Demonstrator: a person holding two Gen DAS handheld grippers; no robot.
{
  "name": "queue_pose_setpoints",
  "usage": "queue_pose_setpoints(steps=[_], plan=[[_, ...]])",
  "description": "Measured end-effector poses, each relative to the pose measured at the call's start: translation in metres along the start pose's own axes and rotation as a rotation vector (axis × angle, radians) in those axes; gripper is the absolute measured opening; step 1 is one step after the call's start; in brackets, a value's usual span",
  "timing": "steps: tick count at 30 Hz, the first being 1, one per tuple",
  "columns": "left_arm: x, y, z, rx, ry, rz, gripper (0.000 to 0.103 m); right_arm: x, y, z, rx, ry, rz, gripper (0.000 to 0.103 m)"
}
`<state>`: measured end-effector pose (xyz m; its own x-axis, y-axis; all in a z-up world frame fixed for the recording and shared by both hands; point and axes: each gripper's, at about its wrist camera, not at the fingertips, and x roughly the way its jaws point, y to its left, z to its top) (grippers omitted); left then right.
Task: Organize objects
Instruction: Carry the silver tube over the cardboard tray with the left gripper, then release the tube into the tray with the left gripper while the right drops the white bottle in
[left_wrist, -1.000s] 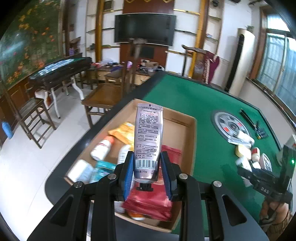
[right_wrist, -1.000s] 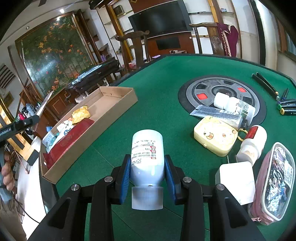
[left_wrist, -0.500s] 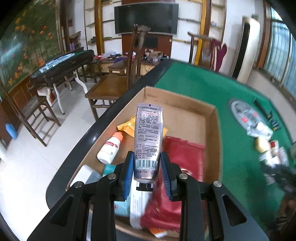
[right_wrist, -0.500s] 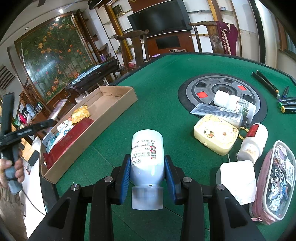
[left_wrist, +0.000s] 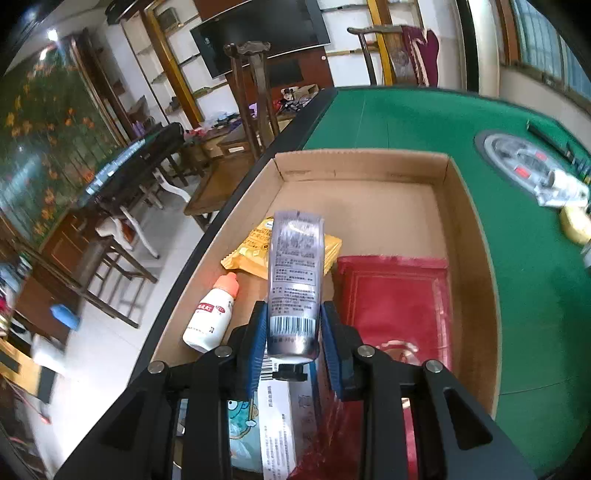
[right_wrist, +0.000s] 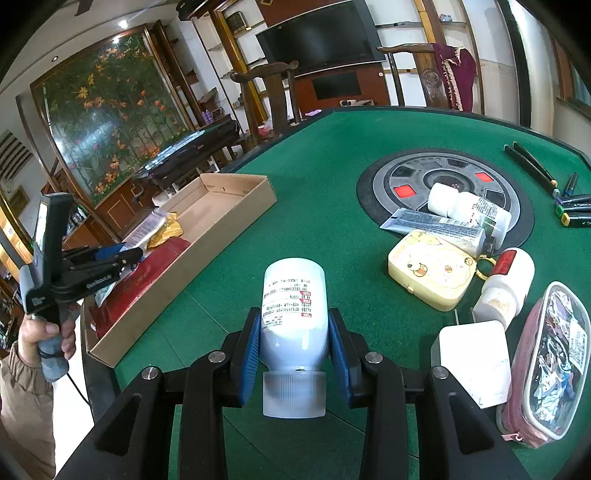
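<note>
Left tongs (left_wrist: 293, 332) have moved in over the box (left_wrist: 469, 221), clamped on a tube (left_wrist: 295, 273); right tongs (right_wrist: 293, 343) grip a bottle (right_wrist: 294, 310) above the surface (right_wrist: 332, 177).

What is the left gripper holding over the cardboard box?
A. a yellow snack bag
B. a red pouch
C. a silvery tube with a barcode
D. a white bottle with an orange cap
C: the left gripper is clamped on the silvery tube, barcode showing, above the cardboard box.
</note>
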<state>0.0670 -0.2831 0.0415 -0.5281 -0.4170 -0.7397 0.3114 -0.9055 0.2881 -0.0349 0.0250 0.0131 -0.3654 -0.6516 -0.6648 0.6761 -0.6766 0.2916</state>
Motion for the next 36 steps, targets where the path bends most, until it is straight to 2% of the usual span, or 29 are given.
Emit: queue_pose_setpoints(steps=[5,8,14,21,27,36], plan=[[0.003,-0.012,-0.004,0.068,0.002,0.028,0.028,-0.001,0.002,0.0,-0.002,-0.002,0.005,0.038],[0.0,-0.015,-0.005,0.071,-0.003,-0.029,0.028,-0.002,0.003,0.001,-0.004,-0.003,0.007,0.038],[-0.003,-0.021,-0.01,0.075,-0.006,-0.048,0.028,-0.002,0.004,0.001,-0.006,-0.003,0.006,0.038],[-0.001,0.0,-0.011,0.069,0.02,-0.146,0.028,-0.004,0.009,0.009,-0.013,-0.007,0.001,0.038],[-0.003,0.007,-0.014,0.083,0.04,-0.193,0.028,0.003,0.035,0.033,-0.071,-0.025,0.022,0.038],[0.007,0.003,-0.003,0.123,0.074,-0.175,0.028,0.036,0.073,0.082,-0.151,-0.012,0.094,0.038]])
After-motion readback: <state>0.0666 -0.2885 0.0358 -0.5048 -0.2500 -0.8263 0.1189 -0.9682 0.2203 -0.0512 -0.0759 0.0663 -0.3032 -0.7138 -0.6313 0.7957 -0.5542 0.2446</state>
